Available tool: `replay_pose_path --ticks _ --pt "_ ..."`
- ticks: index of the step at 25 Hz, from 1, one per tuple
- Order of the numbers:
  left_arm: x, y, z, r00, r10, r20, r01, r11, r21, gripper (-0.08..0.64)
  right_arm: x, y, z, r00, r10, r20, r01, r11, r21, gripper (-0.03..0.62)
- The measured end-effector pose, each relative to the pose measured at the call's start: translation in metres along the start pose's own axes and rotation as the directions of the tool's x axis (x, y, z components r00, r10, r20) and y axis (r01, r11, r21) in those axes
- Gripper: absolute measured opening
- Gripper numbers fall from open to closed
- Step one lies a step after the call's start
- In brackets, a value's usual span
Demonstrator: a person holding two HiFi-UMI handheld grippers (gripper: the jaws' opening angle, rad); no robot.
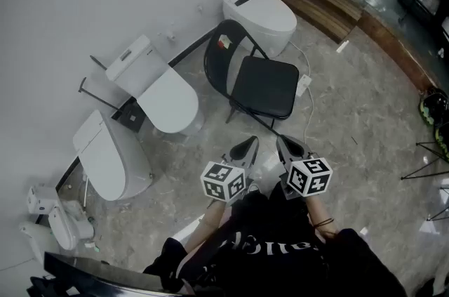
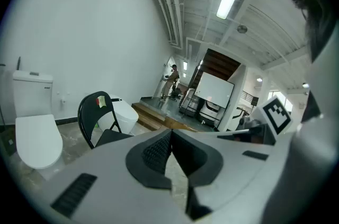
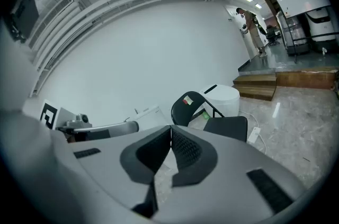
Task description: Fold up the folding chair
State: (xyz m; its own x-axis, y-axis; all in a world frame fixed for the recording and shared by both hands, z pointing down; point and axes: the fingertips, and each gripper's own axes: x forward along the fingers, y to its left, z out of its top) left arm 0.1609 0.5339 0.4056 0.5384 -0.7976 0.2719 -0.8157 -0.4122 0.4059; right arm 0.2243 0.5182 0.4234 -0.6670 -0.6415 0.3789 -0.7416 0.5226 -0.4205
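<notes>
A black folding chair [image 1: 256, 81] stands unfolded on the stone floor, seat down, its round back [image 1: 223, 43] bearing a small sticker. It also shows in the left gripper view as the chair [image 2: 98, 119] and in the right gripper view as the chair [image 3: 212, 114]. My left gripper [image 1: 249, 143] is shut with nothing between its tips, a short way in front of the seat. My right gripper [image 1: 286, 142] is beside it, also shut and empty. Neither touches the chair.
Several white toilets stand along the wall: one [image 1: 261, 16] behind the chair, one [image 1: 158, 88] left of it, another [image 1: 112, 155] further left. A white power strip and cable [image 1: 304, 83] lie right of the seat. Wooden steps [image 1: 326, 4] rise at the back right.
</notes>
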Motion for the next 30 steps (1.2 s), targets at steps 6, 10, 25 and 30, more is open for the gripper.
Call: replay_pose_path --ticks 6,10,25,30 --pt "0.006 0.015 -0.004 1.000 -0.005 0.024 0.006 0.999 -0.052 0.003 0.005 -0.013 -0.008 1.000 -0.019 -0.013 0.019 1.000 0.013 0.014" --pt "0.023 0.022 -0.005 1.000 -0.029 -0.002 0.028 0.996 -0.083 0.003 0.012 -0.032 -0.001 0.999 -0.043 -0.008 0.044 0.998 0.048 0.014" --pt "0.143 0.105 0.062 0.999 0.048 -0.004 -0.048 0.993 -0.106 0.003 0.124 -0.134 0.085 0.999 -0.005 -0.033 0.008 0.996 0.085 0.014" --pt "0.199 0.127 0.088 0.995 0.097 -0.006 -0.097 0.989 -0.111 0.003 0.164 -0.179 0.118 0.996 0.042 -0.076 -0.036 0.996 0.079 0.014"
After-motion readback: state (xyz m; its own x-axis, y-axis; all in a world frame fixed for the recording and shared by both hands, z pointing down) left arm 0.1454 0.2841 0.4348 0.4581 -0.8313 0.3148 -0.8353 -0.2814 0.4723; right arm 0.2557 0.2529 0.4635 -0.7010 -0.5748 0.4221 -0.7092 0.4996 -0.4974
